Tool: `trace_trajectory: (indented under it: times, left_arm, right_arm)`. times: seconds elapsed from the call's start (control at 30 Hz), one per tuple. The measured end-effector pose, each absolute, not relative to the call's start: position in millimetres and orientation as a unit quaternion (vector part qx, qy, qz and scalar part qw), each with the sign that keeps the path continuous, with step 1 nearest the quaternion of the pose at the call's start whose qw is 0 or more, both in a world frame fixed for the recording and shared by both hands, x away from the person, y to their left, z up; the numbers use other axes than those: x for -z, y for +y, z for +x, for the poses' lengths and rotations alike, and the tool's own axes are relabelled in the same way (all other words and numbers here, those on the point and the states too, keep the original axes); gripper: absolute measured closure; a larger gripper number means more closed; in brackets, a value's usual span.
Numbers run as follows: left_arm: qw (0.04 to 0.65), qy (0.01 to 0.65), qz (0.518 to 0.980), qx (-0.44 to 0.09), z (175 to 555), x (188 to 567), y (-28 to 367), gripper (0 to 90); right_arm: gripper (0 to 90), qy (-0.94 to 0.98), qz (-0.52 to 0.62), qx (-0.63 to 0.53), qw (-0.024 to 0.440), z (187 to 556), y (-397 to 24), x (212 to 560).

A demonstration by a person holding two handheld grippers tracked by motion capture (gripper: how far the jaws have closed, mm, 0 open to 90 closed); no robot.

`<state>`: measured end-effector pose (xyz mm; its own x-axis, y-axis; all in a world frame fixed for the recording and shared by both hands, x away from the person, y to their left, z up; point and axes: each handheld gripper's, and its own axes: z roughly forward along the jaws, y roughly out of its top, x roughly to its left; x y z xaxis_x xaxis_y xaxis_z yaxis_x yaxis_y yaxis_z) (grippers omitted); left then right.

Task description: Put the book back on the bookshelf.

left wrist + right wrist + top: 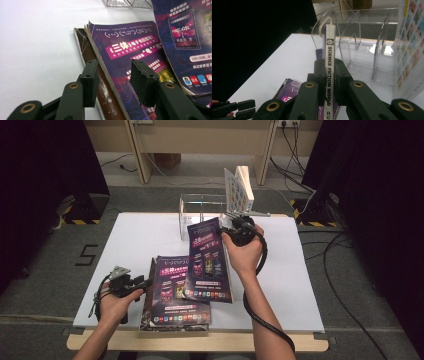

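So the right hand-held gripper (329,75) is clamped on the spine of a magazine (207,260), lifted off the bench (130,240) with its long axis running near-to-far. The clear rack (362,47) sits just beyond it, on the far side, slots in line with the spine, so my guess is it goes forward into one. The left hand-held gripper (113,80) hovers with jaws apart over the stack of magazines (172,295) at the near left, gripping nothing.
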<state>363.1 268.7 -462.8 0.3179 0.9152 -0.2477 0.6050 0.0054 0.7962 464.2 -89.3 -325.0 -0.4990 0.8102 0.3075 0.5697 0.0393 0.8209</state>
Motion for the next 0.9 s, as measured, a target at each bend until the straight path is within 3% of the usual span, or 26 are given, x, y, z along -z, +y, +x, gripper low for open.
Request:
trace_trajectory:
  times: [0.9]
  left_arm:
    - [0.44, 0.556, 0.683, -0.178, 364, 463, 270, 57.1]
  right_arm:
    - [83.2, 0.682, 0.474, -0.531, 0.17, 466, -99, 293]
